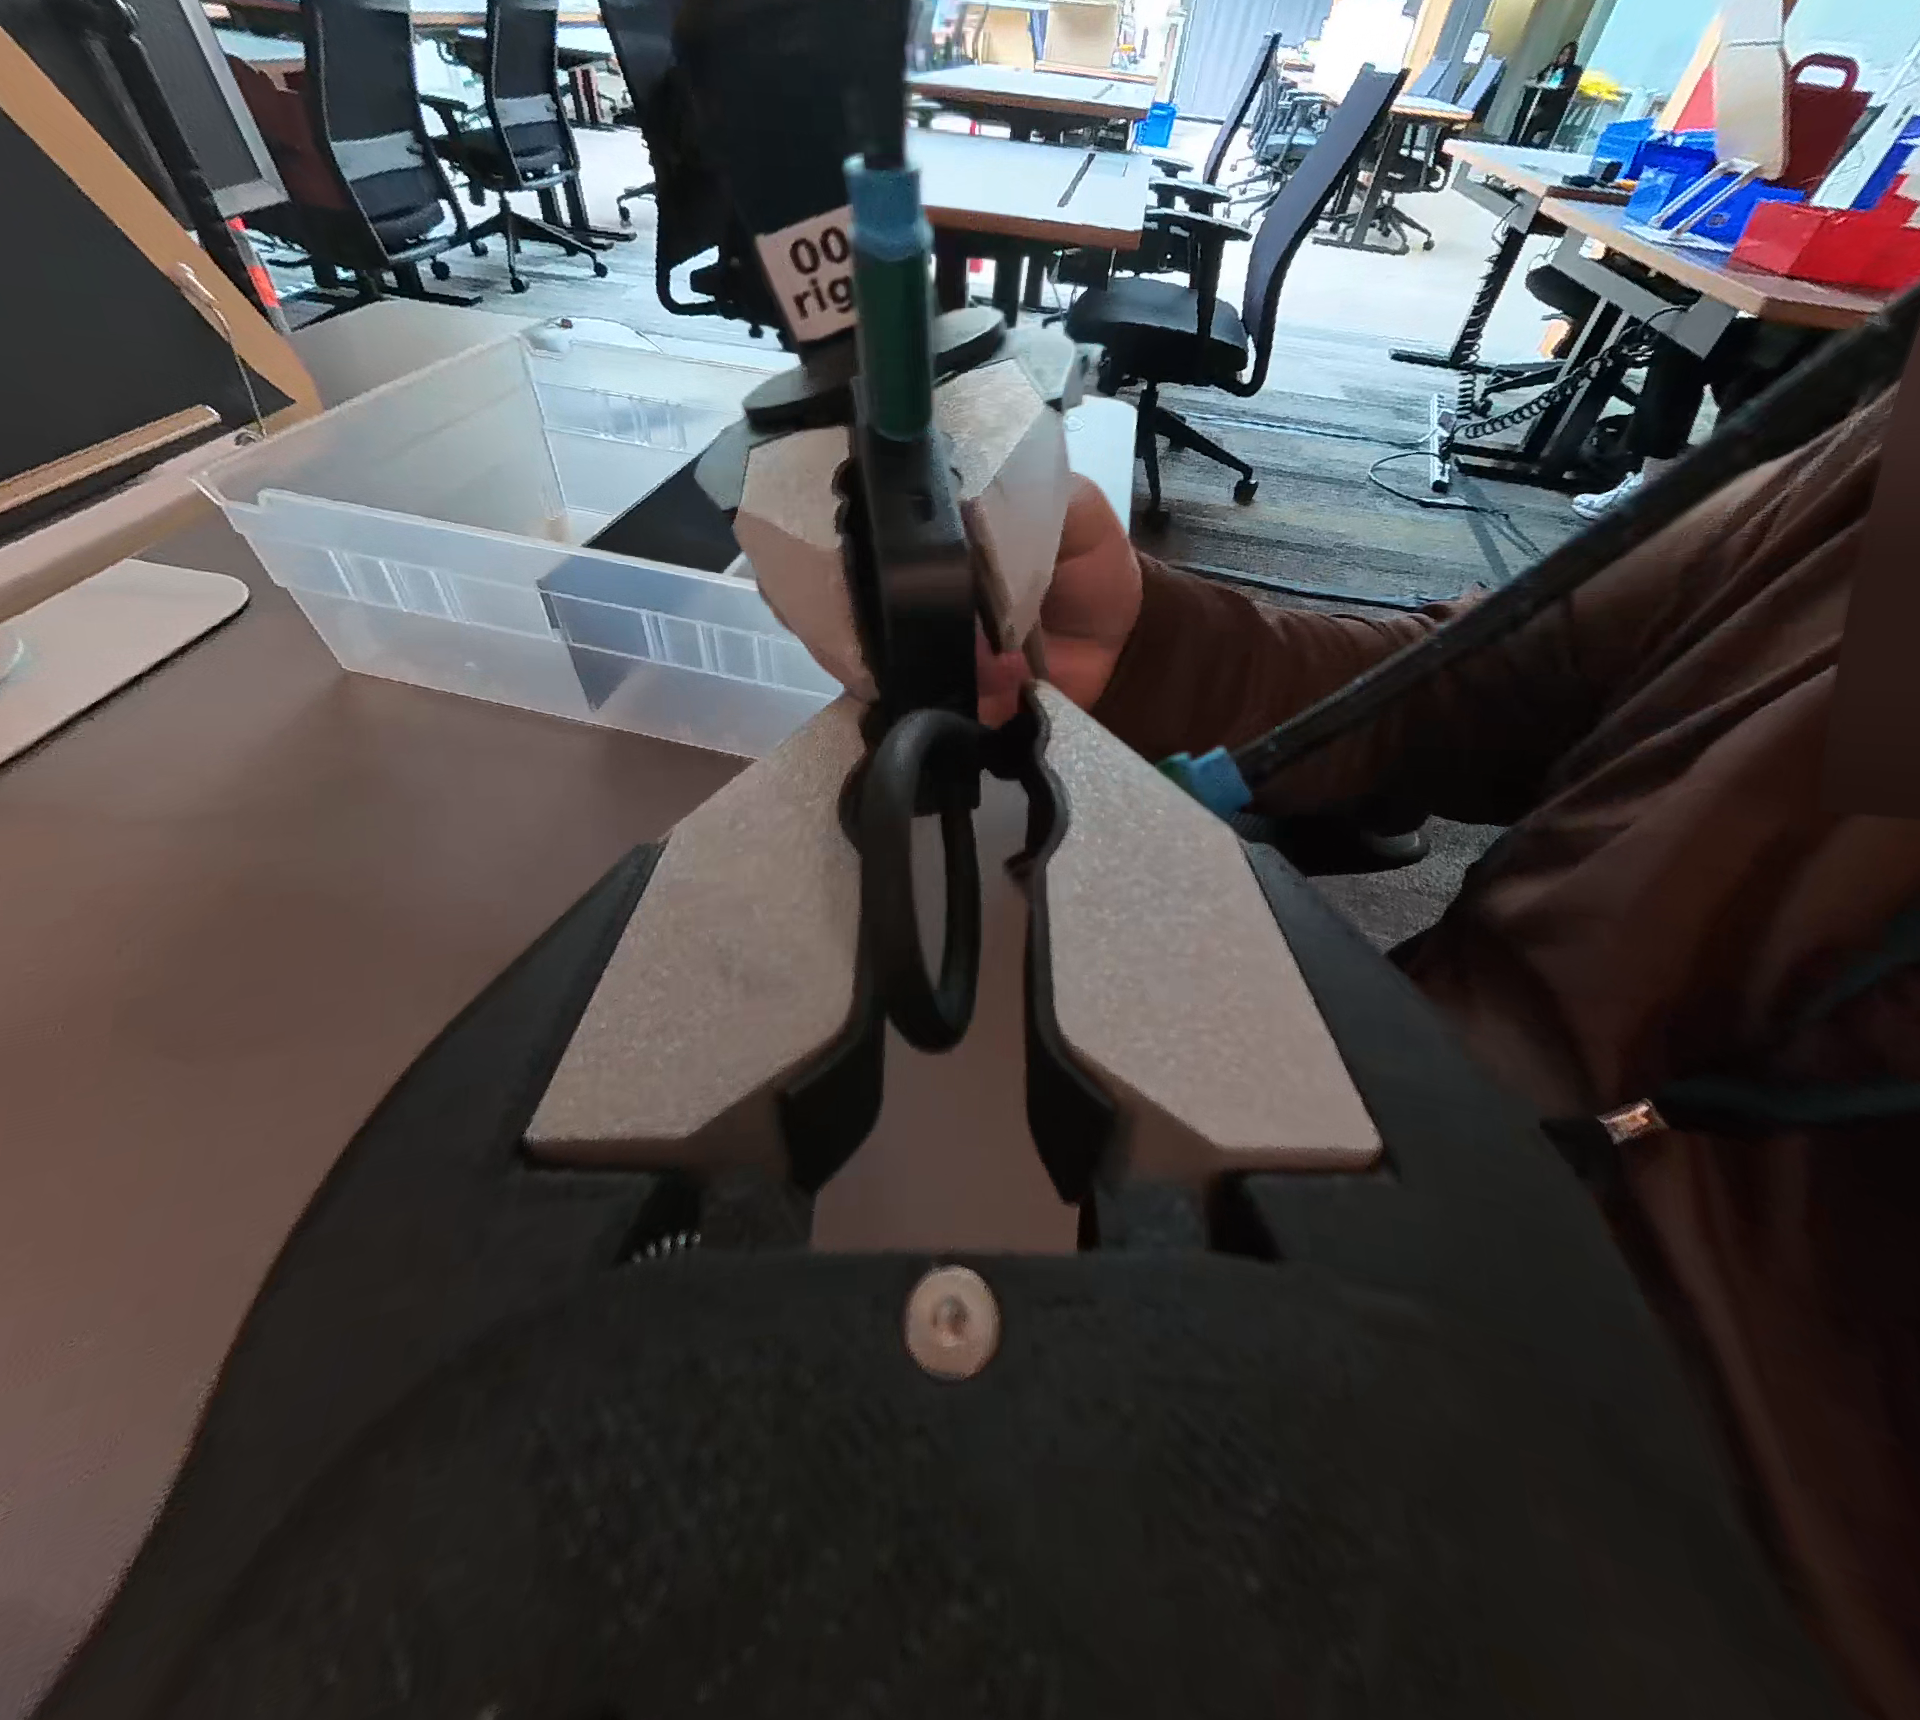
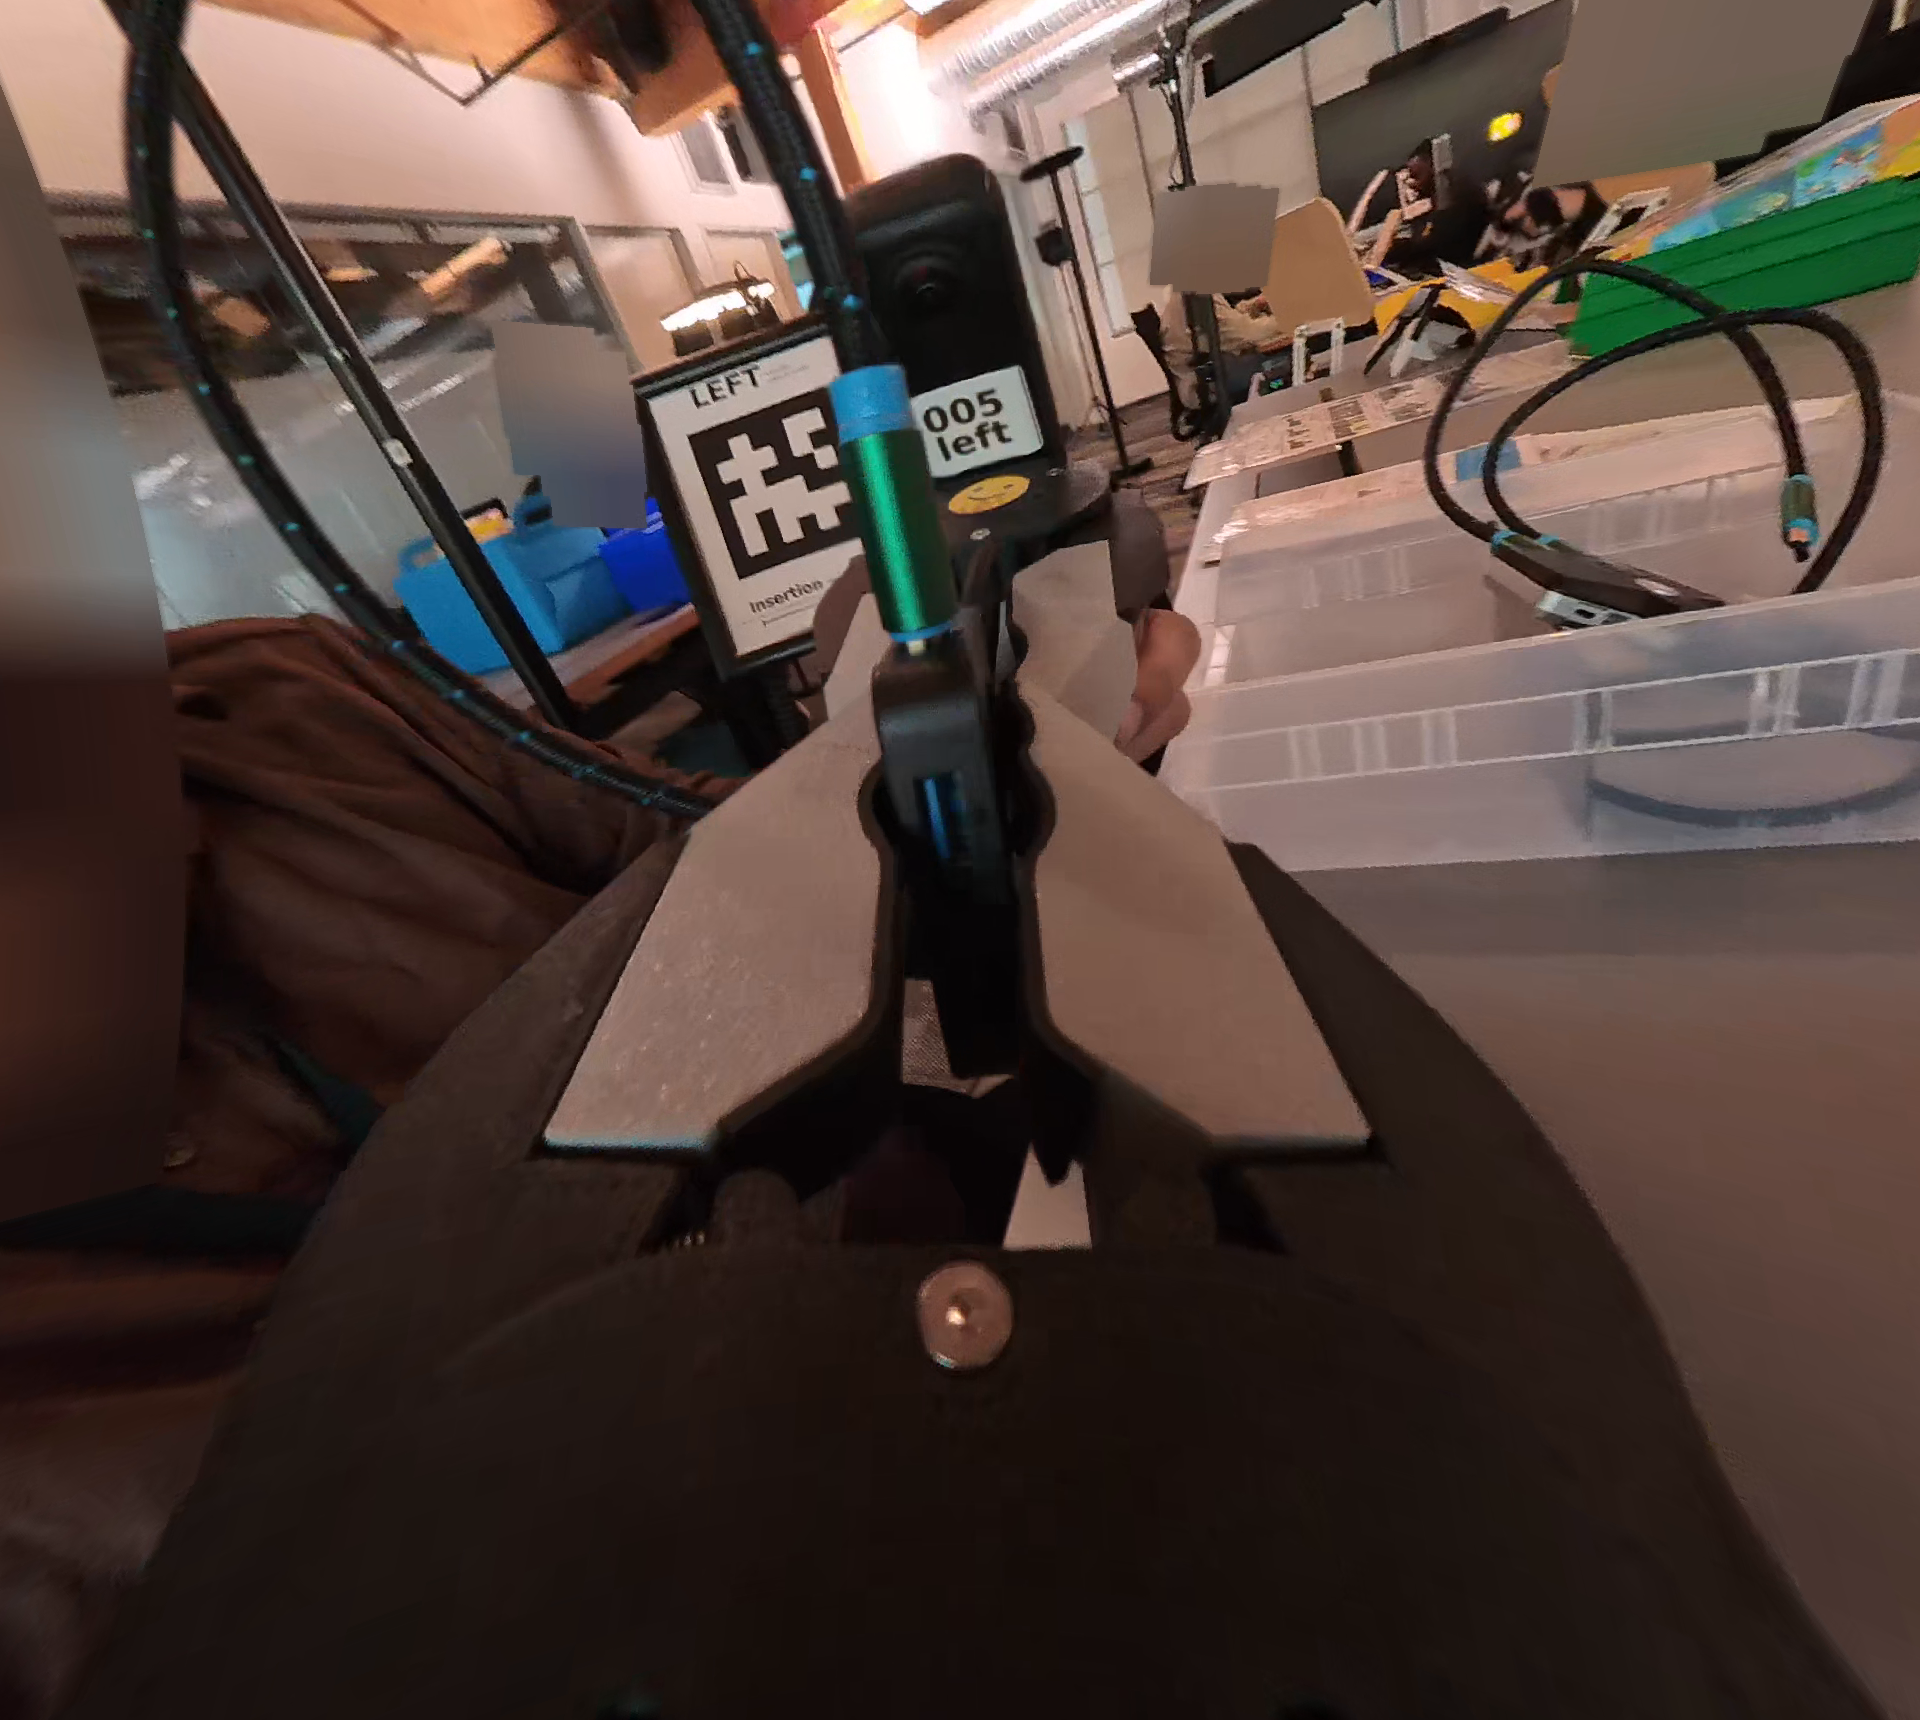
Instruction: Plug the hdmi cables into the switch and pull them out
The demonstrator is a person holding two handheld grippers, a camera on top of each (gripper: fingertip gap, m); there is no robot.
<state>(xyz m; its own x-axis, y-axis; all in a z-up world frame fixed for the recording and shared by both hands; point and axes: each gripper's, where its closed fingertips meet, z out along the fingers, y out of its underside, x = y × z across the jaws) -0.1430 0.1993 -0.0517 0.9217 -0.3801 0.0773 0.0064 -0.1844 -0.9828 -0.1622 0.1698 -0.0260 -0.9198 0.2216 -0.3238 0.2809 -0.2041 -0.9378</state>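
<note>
A small black HDMI switch (image 1: 920,569) is held upright in the air between my two grippers, which face each other. My left gripper (image 1: 951,735) is shut on the switch's near edge, with a black cable loop (image 1: 925,891) between its fingers. My right gripper (image 2: 951,735) is shut on the switch body (image 2: 935,725). A green HDMI plug with blue ends (image 1: 891,340) stands in the switch's top port; it also shows in the right wrist view (image 2: 894,527). Its braided black cable (image 2: 156,164) arcs overhead. A second blue-green plug (image 1: 1205,782) hangs loose to the right.
A clear plastic bin (image 1: 416,527) stands on the brown table; the right wrist view shows its wall (image 2: 1558,714) and another black cable (image 2: 1818,382) coiled inside. A monitor foot (image 1: 104,631) is at the left. A person's brown sleeve (image 1: 1558,735) is at the right. The grippers are tip to tip, or close to it.
</note>
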